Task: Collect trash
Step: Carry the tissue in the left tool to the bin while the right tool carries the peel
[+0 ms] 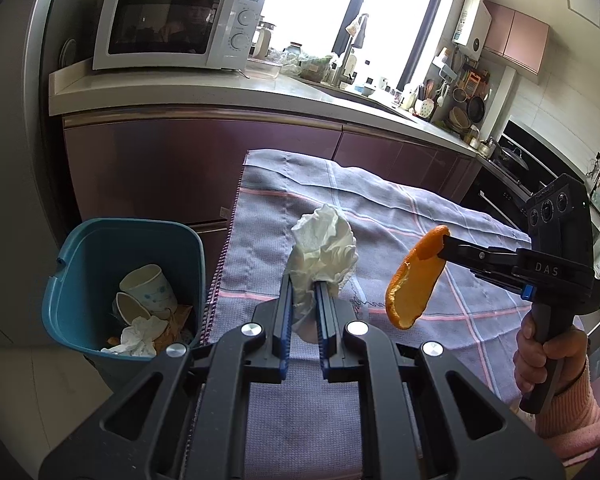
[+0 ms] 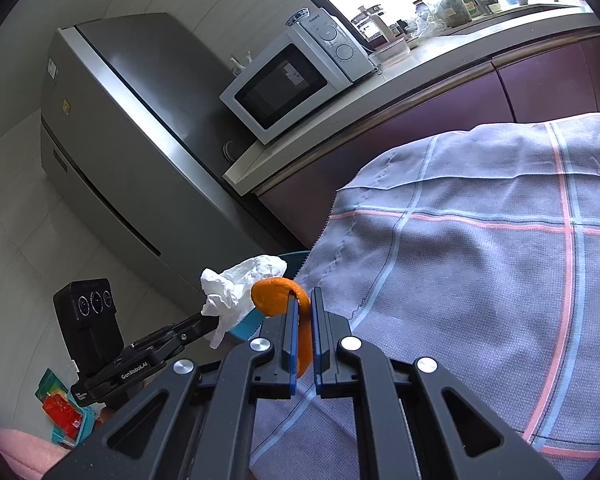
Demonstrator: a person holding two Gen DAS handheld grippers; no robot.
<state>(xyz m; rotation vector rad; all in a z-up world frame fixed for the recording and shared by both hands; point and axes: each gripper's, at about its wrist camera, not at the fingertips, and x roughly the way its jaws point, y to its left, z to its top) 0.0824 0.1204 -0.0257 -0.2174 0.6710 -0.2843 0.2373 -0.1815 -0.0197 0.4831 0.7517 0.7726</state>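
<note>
Beside table edge, open bin, unobstructed.

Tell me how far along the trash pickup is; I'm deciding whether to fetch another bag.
Done: paper cups and a tissue already lie in the blue bin. In hand: the left tongs pinch a crumpled tissue, the right tongs an orange peel, both above the cloth-covered table. Left: dropping both into the bin. No other trash shows on the cloth.

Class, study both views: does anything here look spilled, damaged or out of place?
Nothing stands out. The left tongs hold a crumpled tissue, the right tongs an orange peel, and the teal bin stands upright.
</note>
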